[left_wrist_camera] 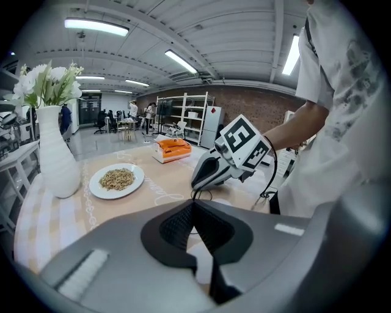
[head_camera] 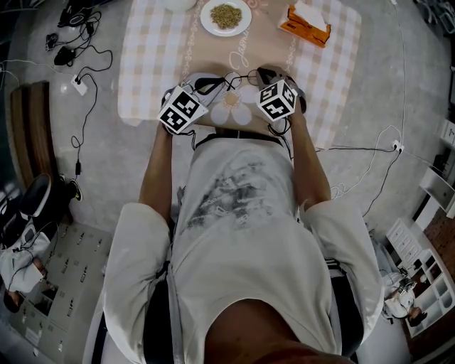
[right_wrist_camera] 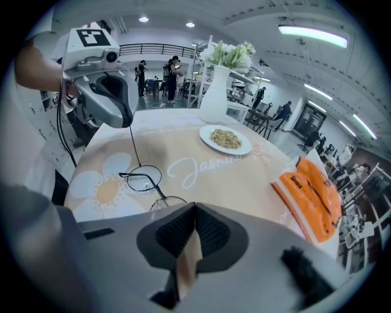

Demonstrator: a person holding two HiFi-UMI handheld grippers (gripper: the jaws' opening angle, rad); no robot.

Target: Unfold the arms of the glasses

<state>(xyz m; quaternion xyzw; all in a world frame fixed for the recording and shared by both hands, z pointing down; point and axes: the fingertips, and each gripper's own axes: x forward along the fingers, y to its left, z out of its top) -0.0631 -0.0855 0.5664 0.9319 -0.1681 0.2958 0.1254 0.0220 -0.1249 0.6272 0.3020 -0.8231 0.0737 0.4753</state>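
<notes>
Thin black round-lens glasses (head_camera: 233,79) sit just above the beige tablecloth (head_camera: 213,50) between my two grippers. My left gripper (head_camera: 219,84) is shut on the end of one thin arm, which runs from its jaws (left_wrist_camera: 193,205) to the lens ring (left_wrist_camera: 204,195). In the right gripper view that arm rises from the glasses (right_wrist_camera: 145,179) up to the left gripper (right_wrist_camera: 127,121). My right gripper (head_camera: 265,74) is shut at the frame's other end, where the nearer lens disappears under its jaws (right_wrist_camera: 194,208). Its tip (left_wrist_camera: 195,183) touches the frame.
A white plate of grain (head_camera: 226,17) and an orange packet (head_camera: 309,25) lie further back on the table. A white vase with flowers (left_wrist_camera: 55,159) stands beyond the plate. Cables and a plug strip (head_camera: 79,84) lie on the floor to the left.
</notes>
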